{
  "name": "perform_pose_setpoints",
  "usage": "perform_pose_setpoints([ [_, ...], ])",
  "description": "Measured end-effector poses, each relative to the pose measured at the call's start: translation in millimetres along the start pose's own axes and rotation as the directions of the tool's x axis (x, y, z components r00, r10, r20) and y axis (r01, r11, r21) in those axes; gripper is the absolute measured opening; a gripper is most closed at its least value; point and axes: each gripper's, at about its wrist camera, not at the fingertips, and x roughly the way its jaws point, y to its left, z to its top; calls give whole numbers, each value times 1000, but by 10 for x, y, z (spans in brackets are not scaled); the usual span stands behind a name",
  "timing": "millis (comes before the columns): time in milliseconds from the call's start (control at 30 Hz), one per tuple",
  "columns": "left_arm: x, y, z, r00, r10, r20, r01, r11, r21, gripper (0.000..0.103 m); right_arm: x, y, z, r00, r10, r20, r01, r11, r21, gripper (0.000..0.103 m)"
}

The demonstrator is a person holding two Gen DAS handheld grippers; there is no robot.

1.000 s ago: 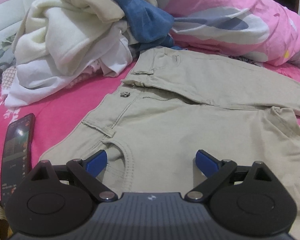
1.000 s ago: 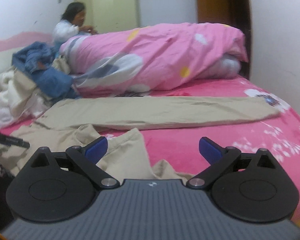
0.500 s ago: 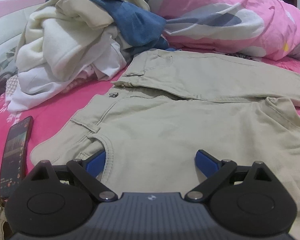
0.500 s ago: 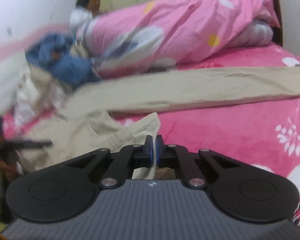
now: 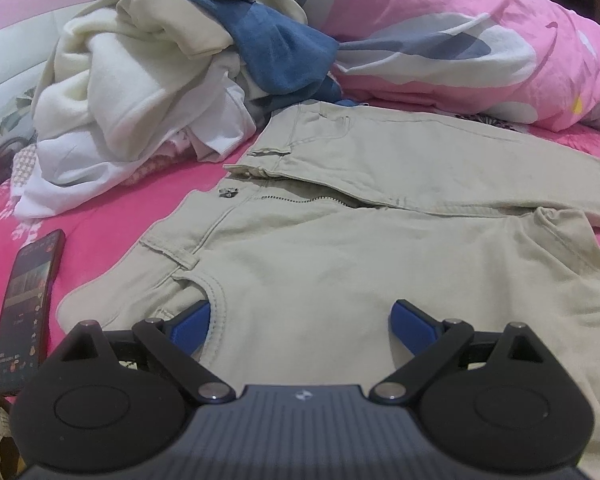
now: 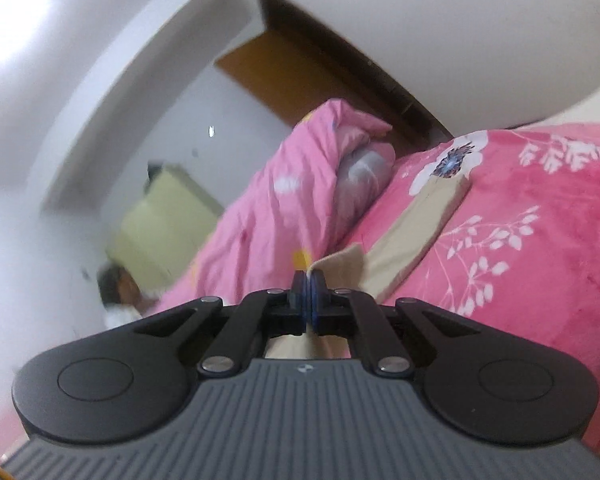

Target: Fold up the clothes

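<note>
Right gripper (image 6: 309, 280) clamped on khaki trousers' (image 5: 340, 248) hem (view tilted), left gripper (image 5: 300, 320) wide open above waistband

Left view down over trousers (image 5: 340, 248); right view level, rolled.

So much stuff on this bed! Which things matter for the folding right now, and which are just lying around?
In use:
- beige trousers
- left hand-held gripper, open
- right hand-held gripper, shut on trouser fabric

Lying about:
- phone
- clothes heap
- pink duvet
</note>
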Motion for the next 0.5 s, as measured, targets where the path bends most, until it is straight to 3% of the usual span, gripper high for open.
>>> perform_pose_setpoints([
  [200, -28, -25, 22, 1000, 14, 2, -14, 1000, -7, 96, 625, 0, 261, 987, 160, -35, -157, 985, 74, 1],
  [300, -56, -39, 21, 1000, 20, 12, -20, 1000, -5, 96, 818, 1, 367, 980, 199, -27, -197, 978, 68, 1],
  [367, -63, -48, 6, 1000, 23, 15, -23, 1000, 2, 96, 857, -155, 437, 991, 133, -31, -133, 991, 27, 3],
  [433, -54, -58, -1, 1000, 26, 15, -26, 1000, 10, 96, 889, -422, 462, 999, -15, -47, 15, 1000, 1, 6],
  [500, -49, -64, -1, 1000, 28, 14, -28, 1000, 15, 96, 841, -773, 504, 969, -236, -69, 238, 971, 18, 17],
])
